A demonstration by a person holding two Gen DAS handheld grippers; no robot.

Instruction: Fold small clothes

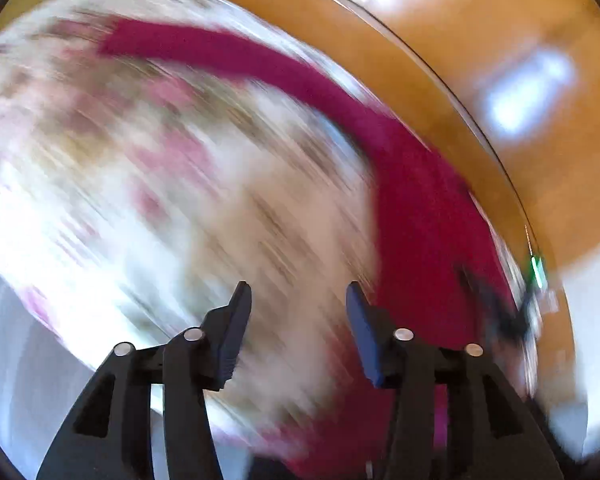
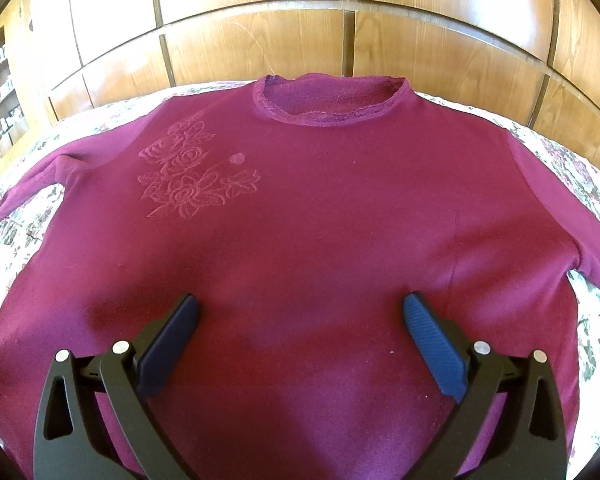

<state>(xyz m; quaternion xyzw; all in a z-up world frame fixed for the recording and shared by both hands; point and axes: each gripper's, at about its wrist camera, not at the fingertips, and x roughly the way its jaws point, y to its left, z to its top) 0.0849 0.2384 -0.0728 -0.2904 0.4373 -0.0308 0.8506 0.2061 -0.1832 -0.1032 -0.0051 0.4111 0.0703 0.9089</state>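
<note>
A magenta long-sleeved sweater [image 2: 320, 208] lies flat, front up, on a floral bed cover [image 2: 16, 236], with its neckline at the far side and embroidered flowers on the left chest. Both sleeves spread outward. My right gripper [image 2: 300, 298] is open wide just above the sweater's lower body, and nothing is between its fingers. The left wrist view is heavily motion-blurred. There my left gripper [image 1: 297, 286] is open over the floral cover [image 1: 160, 160] with nothing in it. The sweater [image 1: 420, 208] runs as a magenta band to its right.
Wooden panelled doors [image 2: 260, 40] stand behind the bed, with a shelf unit [image 2: 4, 92] at the far left. In the left wrist view a blurred wooden surface [image 1: 500, 60] fills the upper right. A dark blurred shape with a green light [image 1: 536, 272] sits at the sweater's right edge.
</note>
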